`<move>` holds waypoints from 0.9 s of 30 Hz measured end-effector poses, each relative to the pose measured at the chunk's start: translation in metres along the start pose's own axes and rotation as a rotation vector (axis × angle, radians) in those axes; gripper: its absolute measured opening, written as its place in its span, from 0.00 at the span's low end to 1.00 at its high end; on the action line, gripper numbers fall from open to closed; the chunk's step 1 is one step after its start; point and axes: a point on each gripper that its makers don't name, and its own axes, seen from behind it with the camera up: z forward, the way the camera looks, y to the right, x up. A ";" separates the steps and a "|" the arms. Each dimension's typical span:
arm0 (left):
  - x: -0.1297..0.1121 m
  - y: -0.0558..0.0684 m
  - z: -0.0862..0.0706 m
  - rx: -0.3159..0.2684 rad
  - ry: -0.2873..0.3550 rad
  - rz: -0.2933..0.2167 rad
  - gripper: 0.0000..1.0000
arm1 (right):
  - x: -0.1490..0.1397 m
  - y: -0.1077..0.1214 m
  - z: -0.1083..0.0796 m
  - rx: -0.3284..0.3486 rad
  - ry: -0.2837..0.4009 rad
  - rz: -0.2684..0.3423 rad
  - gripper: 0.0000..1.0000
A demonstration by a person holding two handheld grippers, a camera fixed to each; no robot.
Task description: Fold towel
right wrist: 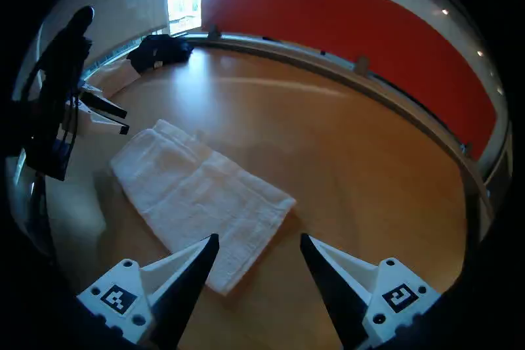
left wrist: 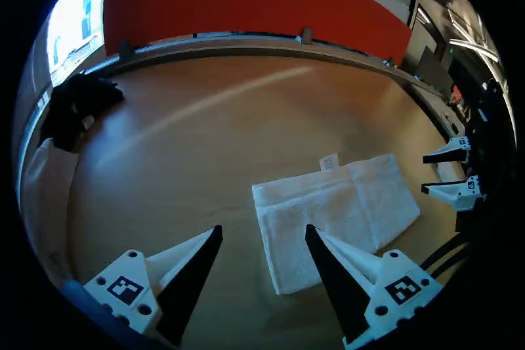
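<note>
A white towel (left wrist: 335,212) lies folded flat on the wooden table, with a small tag at its far edge. My left gripper (left wrist: 262,235) is open just above its near left corner, nothing between the fingers. In the left gripper view the right gripper (left wrist: 425,174) shows at the far right, open, beyond the towel's end. In the right gripper view the same towel (right wrist: 197,196) spreads across the left centre, and my right gripper (right wrist: 257,241) hangs open over its near corner. The left gripper (right wrist: 125,121) appears at the left edge, held by a dark-sleeved arm.
A red panel (left wrist: 256,2) (right wrist: 367,35) runs along the table's far edge behind a metal rail. A black bundle (left wrist: 79,107) (right wrist: 157,51) lies near the table corner beside a bright window. Bare wooden table top (left wrist: 216,127) (right wrist: 367,166) stretches beyond the towel.
</note>
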 end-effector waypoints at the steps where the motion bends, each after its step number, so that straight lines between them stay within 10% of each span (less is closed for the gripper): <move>1: -0.001 -0.001 -0.002 0.003 0.002 -0.002 0.94 | -0.001 -0.001 -0.001 0.000 0.001 0.000 0.96; 27: -0.039 -0.021 -0.065 0.109 0.048 -0.076 0.94 | -0.026 -0.025 -0.014 0.082 -0.021 -0.090 0.96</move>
